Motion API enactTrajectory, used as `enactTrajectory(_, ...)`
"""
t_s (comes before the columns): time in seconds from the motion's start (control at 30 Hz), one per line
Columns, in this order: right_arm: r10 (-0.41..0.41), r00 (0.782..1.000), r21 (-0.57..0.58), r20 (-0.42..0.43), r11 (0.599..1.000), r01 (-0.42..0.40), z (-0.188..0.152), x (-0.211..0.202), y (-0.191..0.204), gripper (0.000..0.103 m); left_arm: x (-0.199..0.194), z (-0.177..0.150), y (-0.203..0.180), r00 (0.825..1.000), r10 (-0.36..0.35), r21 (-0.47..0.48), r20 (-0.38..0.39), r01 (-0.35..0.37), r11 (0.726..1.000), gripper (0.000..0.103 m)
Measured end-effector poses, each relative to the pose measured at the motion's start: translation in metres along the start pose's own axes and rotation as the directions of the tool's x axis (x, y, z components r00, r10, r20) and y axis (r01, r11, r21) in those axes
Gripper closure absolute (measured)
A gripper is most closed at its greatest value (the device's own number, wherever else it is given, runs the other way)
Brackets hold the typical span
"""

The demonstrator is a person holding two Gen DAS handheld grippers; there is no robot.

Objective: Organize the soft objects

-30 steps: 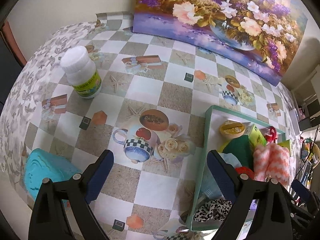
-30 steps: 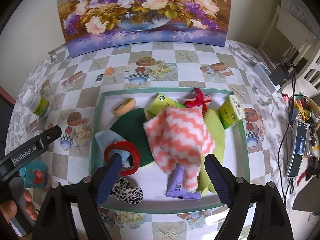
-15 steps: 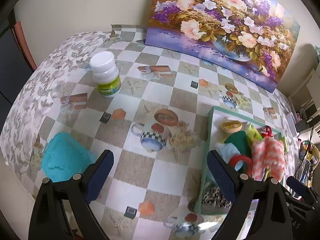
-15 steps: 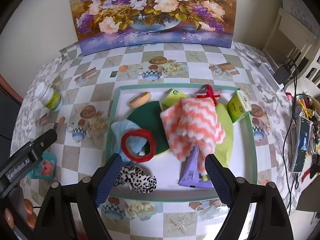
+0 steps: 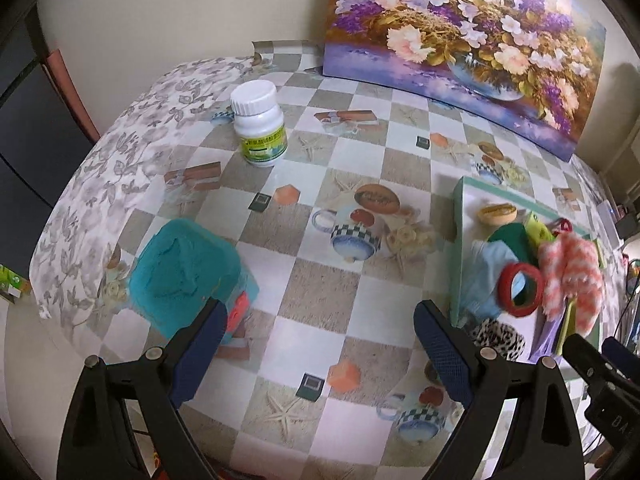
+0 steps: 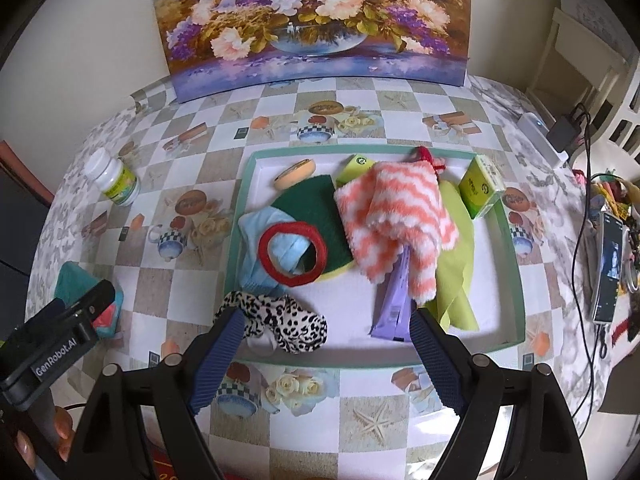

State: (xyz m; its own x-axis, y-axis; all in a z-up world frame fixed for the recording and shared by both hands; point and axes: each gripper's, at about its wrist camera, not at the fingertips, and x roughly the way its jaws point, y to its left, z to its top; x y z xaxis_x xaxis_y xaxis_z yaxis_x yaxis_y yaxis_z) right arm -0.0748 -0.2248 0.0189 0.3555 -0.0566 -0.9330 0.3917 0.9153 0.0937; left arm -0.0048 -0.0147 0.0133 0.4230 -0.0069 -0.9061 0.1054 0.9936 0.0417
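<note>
A green-rimmed tray (image 6: 516, 264) holds the soft things: an orange-and-white fuzzy cloth (image 6: 396, 216), a red ring band (image 6: 292, 254), a dark green pad (image 6: 312, 208), a light blue cloth (image 6: 256, 228), a leopard scrunchie (image 6: 292, 320), a lime cloth (image 6: 456, 280) and a purple packet (image 6: 390, 300). My right gripper (image 6: 326, 320) hangs open over the tray's near edge, holding nothing. A teal soft pack (image 5: 184, 272) lies on the table left of the tray. My left gripper (image 5: 318, 320) is open and empty, its left finger just in front of that pack.
A white pill bottle (image 5: 260, 128) stands at the table's far left. A yellow sponge (image 6: 294, 174) and green boxes (image 6: 480, 188) sit at the tray's back. A flower painting (image 6: 312, 20) leans on the wall. Cables and a phone (image 6: 606, 268) lie at the right.
Both grippers drew back toward the table's near edge, staying open. The teal pack came fuller into the left wrist view; the leopard scrunchie now shows between the right fingers.
</note>
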Motion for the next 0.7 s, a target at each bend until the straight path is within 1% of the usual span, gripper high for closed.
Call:
enactTrajectory(0.13, 0.006, 1.000, 0.006, -0.003, 1.000, -0.006, -0.010, -0.001, 0.000, 0.016, -0.004, -0.007, -0.002, 0.999, 0.047, 0.031, 0.015, -0.047, 0.998, 0.009)
enactTrajectory(0.33, 0.008, 1.000, 0.010, -0.013, 1.000, -0.008, -0.015, 0.000, 0.000, 0.016, -0.008, -0.016, -0.001, 0.999, 0.044, 0.051, 0.015, -0.045, 0.998, 0.008)
enactTrajectory(0.4, 0.009, 1.000, 0.011, -0.016, 1.000, -0.008, -0.017, 0.000, 0.000, 0.016, -0.009, -0.019, 0.000, 0.999, 0.051, 0.050, 0.014, -0.052, 0.997, 0.008)
enactTrajectory(0.5, 0.015, 1.000, 0.014, -0.021, 1.000, -0.015, -0.019, 0.001, 0.000, 0.016, -0.012, -0.021, 0.002, 0.999, 0.036, 0.047, 0.017, -0.037, 0.998, 0.008)
enactTrajectory(0.6, 0.015, 1.000, 0.014, -0.024, 1.000, -0.015, -0.022, 0.001, 0.001, 0.016, -0.014, -0.022, 0.002, 0.999, 0.048, 0.046, 0.021, -0.049, 0.998, 0.008)
enactTrajectory(0.7, 0.015, 1.000, 0.015, -0.027, 1.000, -0.014, -0.025, 0.002, 0.001, 0.016, -0.014, -0.023, 0.002, 0.999, 0.044, 0.047, 0.017, -0.045, 0.998, 0.008)
